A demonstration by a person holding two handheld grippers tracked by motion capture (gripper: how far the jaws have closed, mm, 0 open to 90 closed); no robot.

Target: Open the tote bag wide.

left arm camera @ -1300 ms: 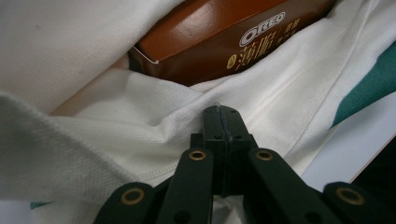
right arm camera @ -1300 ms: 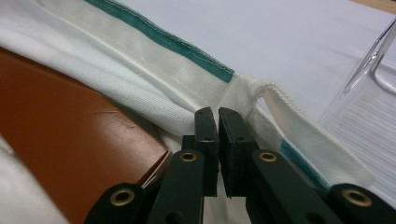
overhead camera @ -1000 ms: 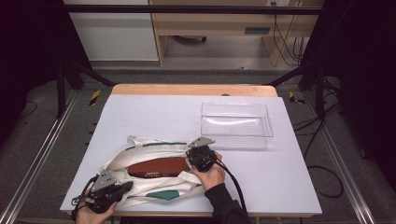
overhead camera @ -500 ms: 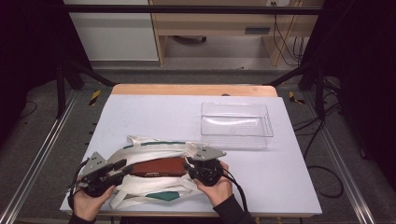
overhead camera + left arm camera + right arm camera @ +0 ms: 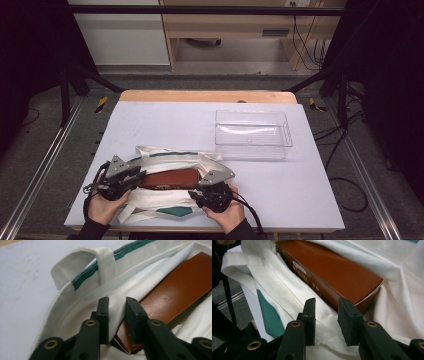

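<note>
Both hands moved apart to bag (image 5: pixel 165 162) ends. Brown box (image 5: pixel 168 178) long axis left-right, between left gripper (image 5: pixel 131 176) and right gripper (image 5: pixel 204 194). Left jaws just closing, narrow gap over cloth edge; right jaws just opening, nothing pinched.

Clear plastic tray (image 5: pixel 252 134) on white table (image 5: pixel 160 120), wooden desk (image 5: pixel 220 20) behind

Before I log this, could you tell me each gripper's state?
Left gripper: partly open, bag fabric between, not pinched.
Right gripper: partly open, holding nothing.
</note>
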